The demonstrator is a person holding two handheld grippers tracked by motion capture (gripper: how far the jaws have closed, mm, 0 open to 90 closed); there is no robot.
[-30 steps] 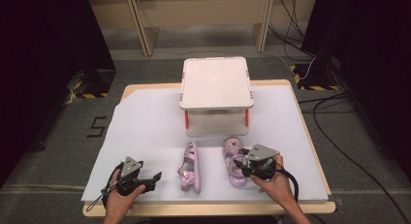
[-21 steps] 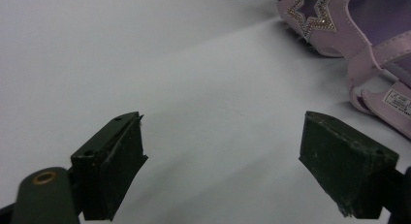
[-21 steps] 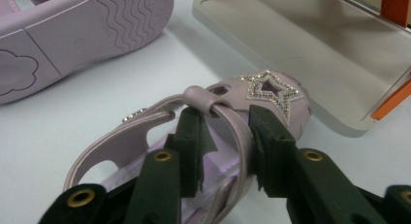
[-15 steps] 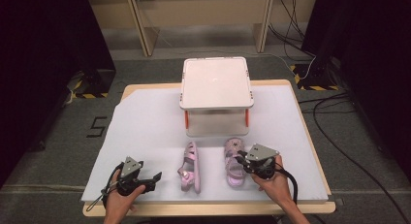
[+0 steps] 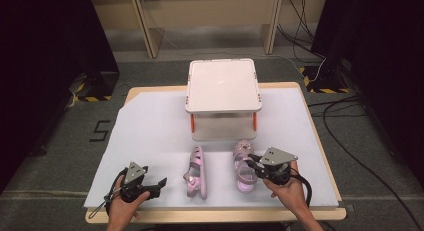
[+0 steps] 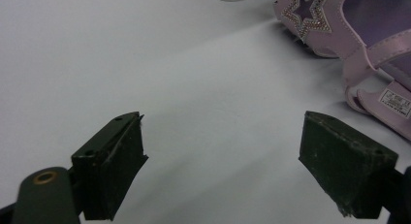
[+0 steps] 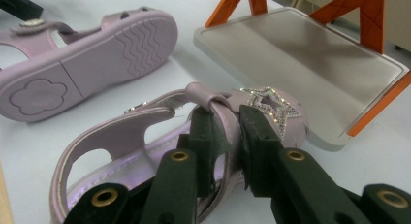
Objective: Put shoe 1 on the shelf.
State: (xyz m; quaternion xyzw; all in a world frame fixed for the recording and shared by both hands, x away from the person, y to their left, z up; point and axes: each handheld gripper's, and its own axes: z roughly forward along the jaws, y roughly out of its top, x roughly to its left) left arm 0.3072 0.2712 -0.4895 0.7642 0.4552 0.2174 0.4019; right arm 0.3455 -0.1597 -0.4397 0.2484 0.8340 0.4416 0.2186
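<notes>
Right hand-held gripper [image 5: 253,163] sits at the near right of the worktop [image 5: 150,126], its jaws having just been closing, now clenched on a strap of the right sandal [image 5: 243,166]. Right gripper view: both black pads pinch the lilac strap [image 7: 224,118] between them, just behind the glittery star [image 7: 269,106] on the toe. This sandal stands upright on its sole, toe toward the white box [image 5: 223,86].

Left sandal [image 5: 196,172] lies near the first, apart from it, tipped onto its side; in the right gripper view its wavy-tread sole [image 7: 87,59] faces the camera. It rests between the two grippers, touched by neither.

Left hand-held gripper [image 5: 160,182] is at the near left of the worktop, held in the person's left hand [image 5: 122,208], jaws released and standing wide. Left gripper view: bare white worktop cover lies between the jaws, with a sandal's star and strap off at the upper right, well clear of the pads.

White box with orange latches [image 5: 192,122] stands beyond both sandals, mid-worktop, lid on. Right hand [image 5: 290,193] grips its tool from the near edge.
</notes>
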